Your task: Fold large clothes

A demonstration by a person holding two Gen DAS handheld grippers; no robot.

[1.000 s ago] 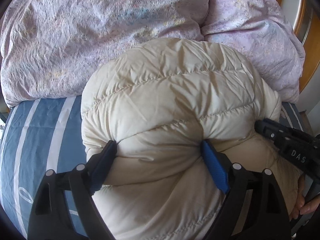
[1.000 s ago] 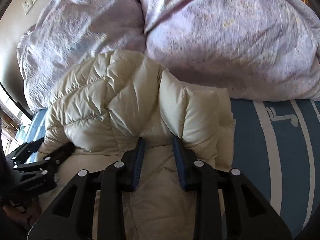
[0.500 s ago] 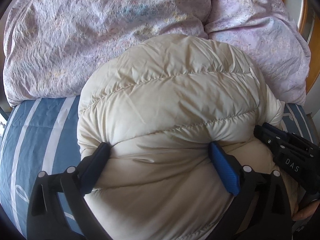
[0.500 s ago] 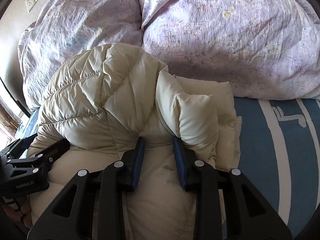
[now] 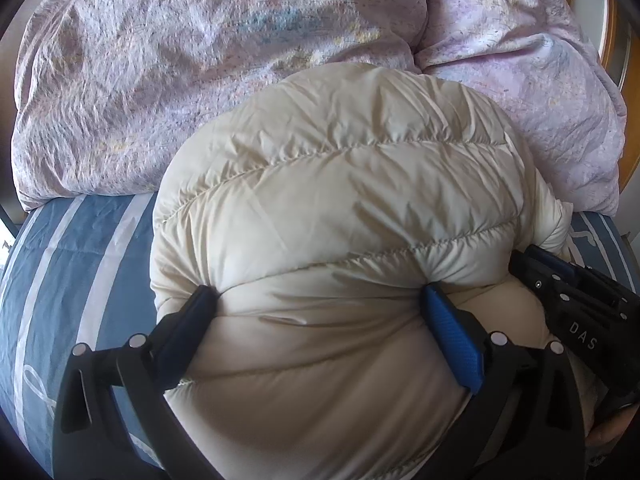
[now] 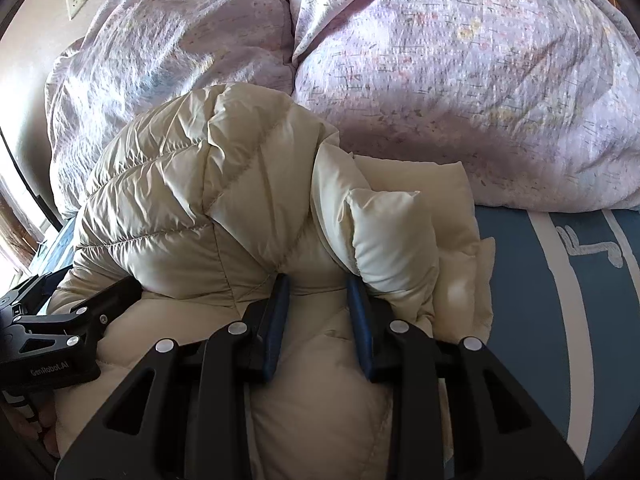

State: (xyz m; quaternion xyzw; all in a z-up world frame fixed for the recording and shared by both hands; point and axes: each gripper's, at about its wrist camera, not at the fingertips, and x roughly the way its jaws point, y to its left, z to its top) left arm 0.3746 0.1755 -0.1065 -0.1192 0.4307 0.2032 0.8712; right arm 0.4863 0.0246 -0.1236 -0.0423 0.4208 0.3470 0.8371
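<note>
A cream quilted puffer jacket (image 5: 340, 208) lies bunched on the blue striped bed; it also fills the right wrist view (image 6: 192, 208). My left gripper (image 5: 320, 300) is open wide, its fingers spread around a thick bulge of the jacket. My right gripper (image 6: 318, 284) is shut on a fold of the jacket at its right side, next to a puffy sleeve or collar part (image 6: 392, 236). The right gripper shows in the left wrist view (image 5: 572, 304); the left gripper shows in the right wrist view (image 6: 52, 336).
Two big lilac floral pillows or duvet rolls (image 5: 208, 64) (image 6: 472, 80) lie just behind the jacket. The blue bedsheet with white stripes (image 5: 60, 264) (image 6: 568, 300) shows on both sides. A wall socket (image 6: 76, 0) is at the far left.
The left gripper's fingers have spread wider over the jacket bulge. Both grippers have pushed the jacket forward, closer to the pillows. The right gripper keeps its hold.
</note>
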